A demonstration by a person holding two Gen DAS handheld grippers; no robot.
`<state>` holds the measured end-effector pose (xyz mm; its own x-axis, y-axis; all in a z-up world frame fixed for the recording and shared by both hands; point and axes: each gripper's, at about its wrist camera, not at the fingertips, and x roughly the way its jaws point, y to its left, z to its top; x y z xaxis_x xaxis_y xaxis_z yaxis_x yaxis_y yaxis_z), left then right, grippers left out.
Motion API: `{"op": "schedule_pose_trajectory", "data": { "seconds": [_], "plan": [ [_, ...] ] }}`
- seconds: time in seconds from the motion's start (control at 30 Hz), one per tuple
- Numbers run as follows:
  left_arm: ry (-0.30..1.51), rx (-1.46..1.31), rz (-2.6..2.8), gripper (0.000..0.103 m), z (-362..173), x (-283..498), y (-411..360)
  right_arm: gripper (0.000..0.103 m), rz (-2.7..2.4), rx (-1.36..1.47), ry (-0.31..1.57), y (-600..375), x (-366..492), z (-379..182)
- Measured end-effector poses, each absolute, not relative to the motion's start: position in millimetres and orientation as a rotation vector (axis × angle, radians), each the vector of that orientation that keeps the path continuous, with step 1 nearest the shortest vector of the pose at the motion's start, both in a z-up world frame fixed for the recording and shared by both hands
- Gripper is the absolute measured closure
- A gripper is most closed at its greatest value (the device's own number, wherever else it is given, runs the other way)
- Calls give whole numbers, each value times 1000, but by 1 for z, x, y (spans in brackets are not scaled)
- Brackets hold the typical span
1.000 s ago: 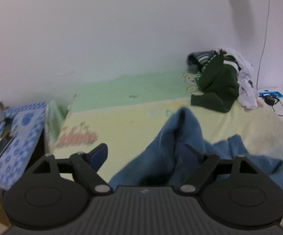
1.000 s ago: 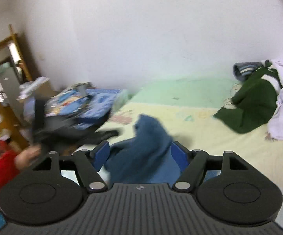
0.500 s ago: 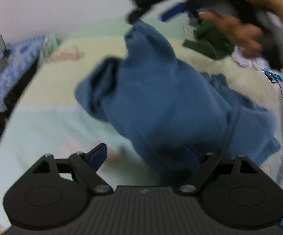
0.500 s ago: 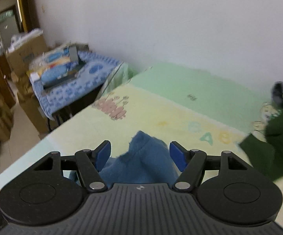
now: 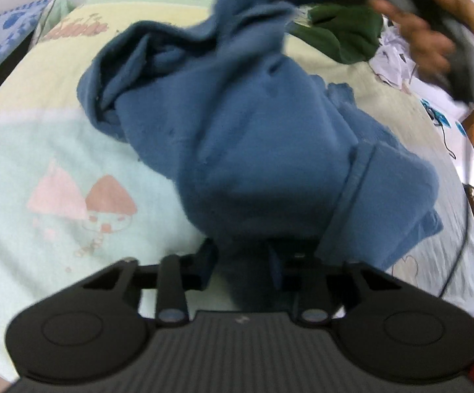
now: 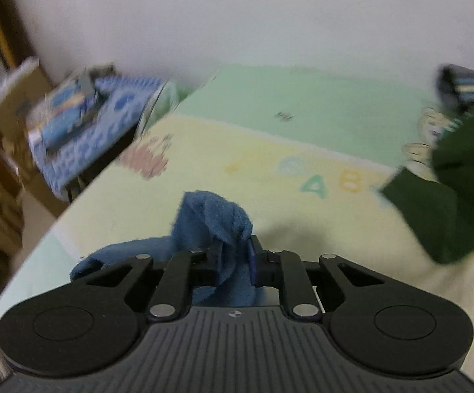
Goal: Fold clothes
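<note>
Since the earlier frames both sets of fingers have just been closing, each now with cloth between its pads. The left gripper (image 5: 241, 267) is clenched on the near end of a crumpled blue fleece garment (image 5: 237, 121), which spreads away ahead of its fingers over the pastel cartoon-print bed sheet (image 5: 40, 150). The right gripper (image 6: 235, 263) pinches another bunched fold of the garment, which rises just past its fingertips. A dark green garment (image 6: 446, 203) lies well beyond, to the right.
</note>
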<state>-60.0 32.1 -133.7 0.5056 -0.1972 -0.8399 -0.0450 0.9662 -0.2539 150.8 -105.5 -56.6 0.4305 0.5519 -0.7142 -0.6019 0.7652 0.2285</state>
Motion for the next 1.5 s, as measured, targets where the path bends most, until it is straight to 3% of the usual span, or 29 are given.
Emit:
{"op": "schedule_pose_trajectory", "data": {
  "seconds": [0.07, 0.1, 0.23, 0.47, 0.5, 0.63, 0.7, 0.77, 1.1, 1.17, 1.23, 1.33, 1.5],
  "plan": [
    [1034, -261, -94, 82, -131, -59, 33, 91, 698, 5, 864, -137, 145, -52],
    [1029, -257, -95, 82, -128, -59, 33, 96, 688, 30, 867, -149, 142, -51],
    [1022, -202, -103, 84, -121, -58, 26, 96, 646, 48, 873, -195, 122, -56],
    [1025, 15, -67, 74, -129, -45, 8, 96, 585, -130, 896, -195, 92, -96],
    [1021, 41, -68, 73, -128, -46, 6, 91, 576, -194, 864, -190, 86, -97],
    [991, 74, -48, 65, -121, -56, 7, 53, 602, -449, 600, -175, 56, -79],
    [977, 68, -23, 57, -116, -62, 13, 49, 686, -529, 524, -166, 47, -72],
    [964, 52, 4, 57, -116, -67, 13, 49, 763, -603, 500, -155, 44, -72],
    [920, -42, 29, 53, -132, -64, 13, 55, 874, -816, 467, -122, 55, -96],
    [921, -55, 21, 53, -133, -62, 16, 62, 866, -766, 470, -122, 62, -95],
    [923, -75, 9, 53, -129, -63, 19, 88, 868, -679, 490, -126, 69, -89],
    [876, -68, 2, 60, -118, -72, 24, 88, 857, -556, 495, -135, 78, -78],
    [864, -54, -34, 60, -112, -72, 25, 96, 804, -461, 526, -139, 92, -80]
  ]
}}
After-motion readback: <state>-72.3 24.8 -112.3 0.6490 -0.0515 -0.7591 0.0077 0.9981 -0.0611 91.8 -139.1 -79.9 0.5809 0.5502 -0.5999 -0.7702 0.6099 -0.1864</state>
